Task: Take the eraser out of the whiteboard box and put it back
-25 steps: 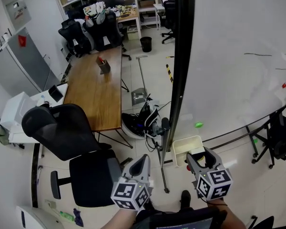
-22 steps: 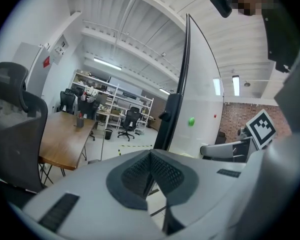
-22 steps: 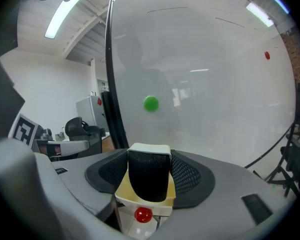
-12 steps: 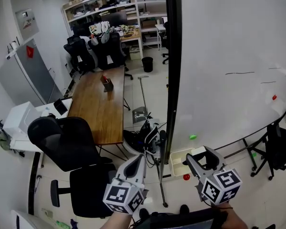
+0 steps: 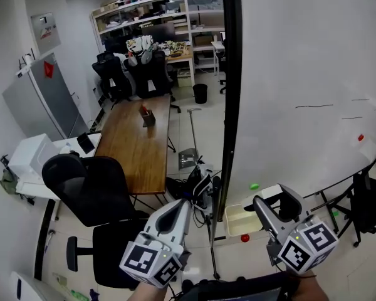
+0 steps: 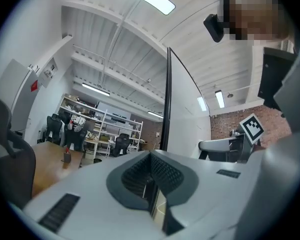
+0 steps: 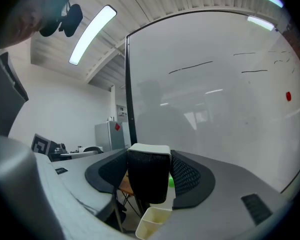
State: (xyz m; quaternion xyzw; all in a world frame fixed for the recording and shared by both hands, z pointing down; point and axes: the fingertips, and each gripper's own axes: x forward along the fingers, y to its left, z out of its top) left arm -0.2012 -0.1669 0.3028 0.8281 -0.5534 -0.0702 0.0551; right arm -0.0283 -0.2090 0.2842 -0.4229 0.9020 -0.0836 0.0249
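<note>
Right gripper view: eraser (image 7: 148, 181) gripped by right hand-held gripper (image 7: 149, 156), box (image 7: 153, 222) partly hidden; left hand-held gripper (image 6: 151, 160) clenched.

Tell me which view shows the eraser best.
The right gripper view: the eraser fills the middle, black felt with a white back, clamped in the right gripper. The head view shows it small, partly hidden by the jaws. The left gripper view shows no eraser I can make out.

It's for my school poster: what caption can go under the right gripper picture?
Right gripper clamps the black-and-white eraser in front of the whiteboard, cream box below it in view.
</note>
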